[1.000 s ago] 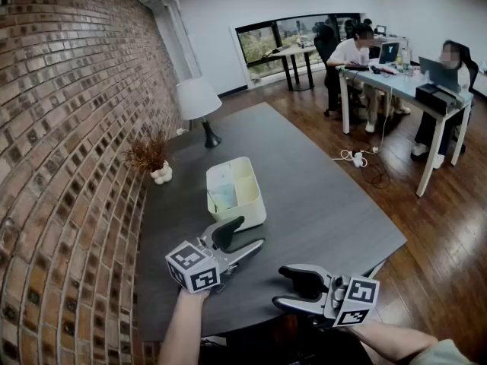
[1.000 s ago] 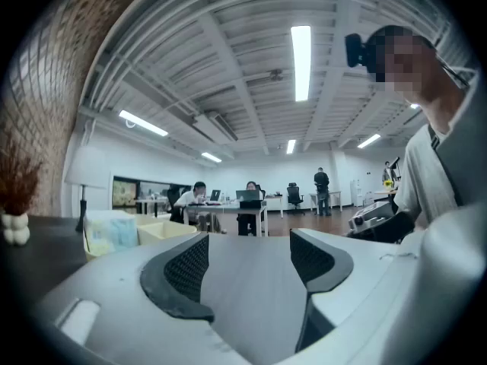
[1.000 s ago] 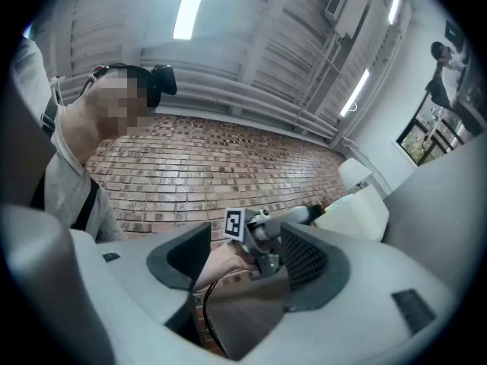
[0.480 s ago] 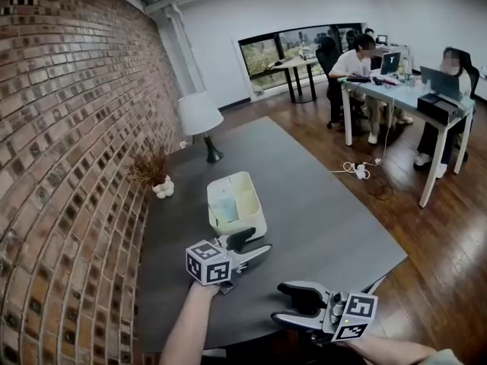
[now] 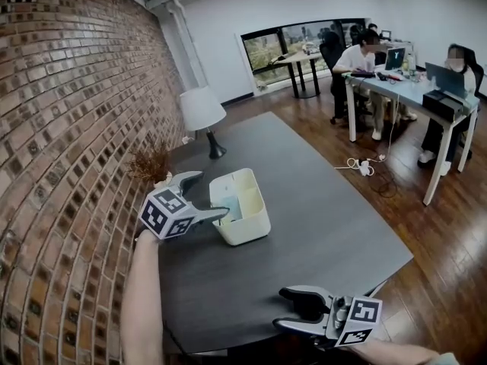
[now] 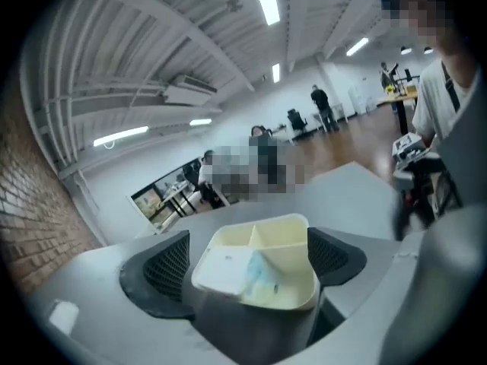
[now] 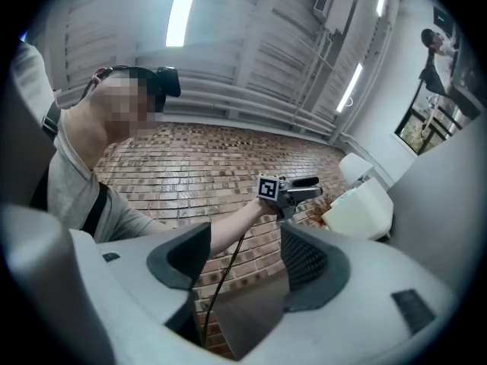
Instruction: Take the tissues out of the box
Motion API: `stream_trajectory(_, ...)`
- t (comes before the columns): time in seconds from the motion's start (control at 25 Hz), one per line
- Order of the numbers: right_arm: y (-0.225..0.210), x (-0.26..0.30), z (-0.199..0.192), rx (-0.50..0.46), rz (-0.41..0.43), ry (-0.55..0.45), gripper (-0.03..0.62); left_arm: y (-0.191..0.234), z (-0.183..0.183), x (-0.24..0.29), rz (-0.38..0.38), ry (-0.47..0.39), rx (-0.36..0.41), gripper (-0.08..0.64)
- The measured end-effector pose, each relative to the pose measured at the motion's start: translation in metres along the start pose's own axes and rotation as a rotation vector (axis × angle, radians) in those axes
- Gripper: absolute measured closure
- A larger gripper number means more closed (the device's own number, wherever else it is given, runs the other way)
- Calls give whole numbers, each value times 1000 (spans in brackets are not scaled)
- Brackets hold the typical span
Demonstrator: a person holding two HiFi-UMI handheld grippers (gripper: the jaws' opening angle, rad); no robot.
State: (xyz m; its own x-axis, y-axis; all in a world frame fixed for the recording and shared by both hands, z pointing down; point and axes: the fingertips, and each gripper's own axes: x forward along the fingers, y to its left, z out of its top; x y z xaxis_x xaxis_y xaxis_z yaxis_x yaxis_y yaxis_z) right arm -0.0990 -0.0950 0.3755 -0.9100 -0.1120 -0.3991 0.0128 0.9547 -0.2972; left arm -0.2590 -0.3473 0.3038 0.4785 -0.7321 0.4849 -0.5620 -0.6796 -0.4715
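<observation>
A cream box [image 5: 245, 206] with dividers stands on the dark table [image 5: 319, 219]. A pale blue tissue pack [image 5: 231, 208] sits in its left compartment. My left gripper [image 5: 213, 195] hovers just left of the box, pointing at it, its jaws opening with nothing held. In the left gripper view the box [image 6: 262, 280] and the tissue pack [image 6: 259, 274] lie ahead, framed by the wide pads [image 6: 166, 263]. My right gripper [image 5: 280, 308] stays at the table's front edge, open and empty. The right gripper view shows the left gripper [image 7: 293, 190] and the box [image 7: 361, 207] far off.
A white lamp [image 5: 202, 107] and a dried plant [image 5: 151, 163] stand at the table's back left by the brick wall [image 5: 68, 128]. People sit at desks [image 5: 411, 82] at the far right. Cables [image 5: 361, 163] lie on the wooden floor.
My left gripper has swung from in front of the box to its left side, and its jaws have gone from shut to open. The right gripper has hardly moved.
</observation>
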Motion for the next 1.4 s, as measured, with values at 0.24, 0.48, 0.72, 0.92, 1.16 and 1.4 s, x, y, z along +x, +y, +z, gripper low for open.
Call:
stream_trajectory(0.24, 0, 0, -1, 9, 0, -4, 290, 30, -45, 39, -116, 269, 48, 51)
stream_trajectory(0.48, 10, 7, -3, 34, 43, 6, 290, 30, -66, 76, -230, 455, 154, 40)
stream_trajectory(0.72, 7, 4, 4, 75, 53, -20, 301, 13, -86, 96, -354, 662, 268, 39)
stream_trajectory(0.92, 3, 1, 10, 110, 54, -40, 302, 13, -98, 108, -387, 694, 249, 35)
stream_trajectory(1.16, 3, 1, 8, 139, 68, -37, 302, 18, -99, 109, -348, 656, 241, 61)
stream_trajectory(1.4, 2, 2, 5, 126, 61, -26, 304, 33, -75, 85, -268, 615, 238, 64)
